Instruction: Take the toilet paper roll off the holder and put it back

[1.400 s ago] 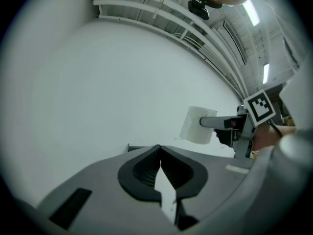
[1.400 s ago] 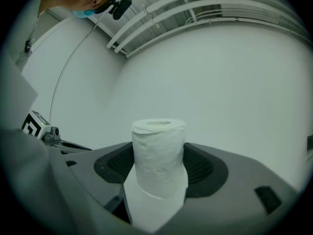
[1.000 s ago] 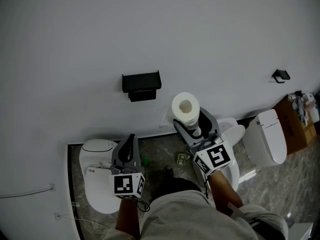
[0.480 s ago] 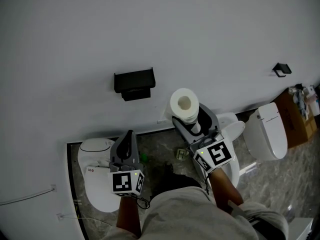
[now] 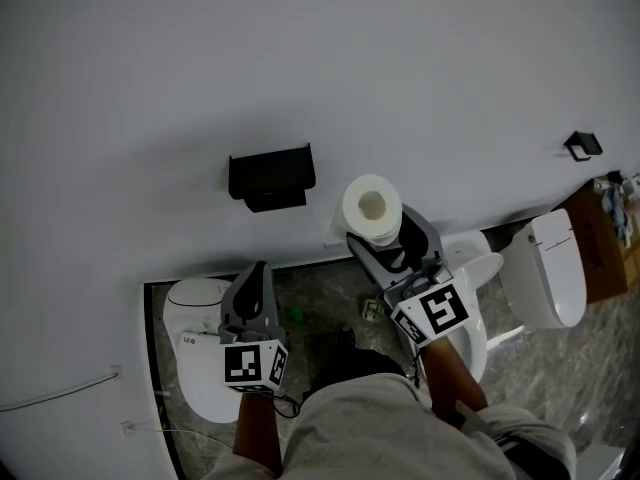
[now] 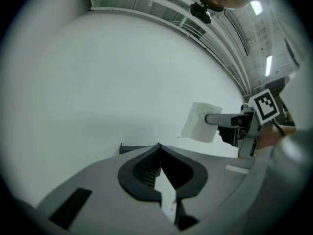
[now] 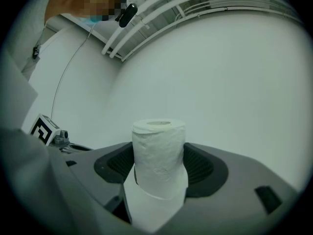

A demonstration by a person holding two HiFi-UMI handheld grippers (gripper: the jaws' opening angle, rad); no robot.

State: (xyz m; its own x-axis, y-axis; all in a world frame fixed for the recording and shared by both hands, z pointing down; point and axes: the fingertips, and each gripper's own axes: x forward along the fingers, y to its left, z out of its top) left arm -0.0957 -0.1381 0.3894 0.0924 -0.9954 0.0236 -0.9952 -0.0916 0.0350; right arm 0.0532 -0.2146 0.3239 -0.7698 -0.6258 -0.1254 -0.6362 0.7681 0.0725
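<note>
One roll (image 5: 372, 208) clamped in R gripper (image 5: 388, 240) just right of holder (image 5: 270, 176), prob. for re-hanging; L gripper (image 5: 258, 280) closed, empty.

The right gripper (image 7: 159, 173) holds the toilet paper roll (image 7: 159, 148) upright between its dark ribbed pads (image 7: 199, 166), one jaw on each side, apparently pressing against its sides. A loose sheet hangs down the roll's front. Behind stands a plain white wall (image 7: 234, 82). At the left edge sits a cube with a square marker (image 7: 43, 129). Pale rails (image 7: 161, 13) run across the top.
</note>
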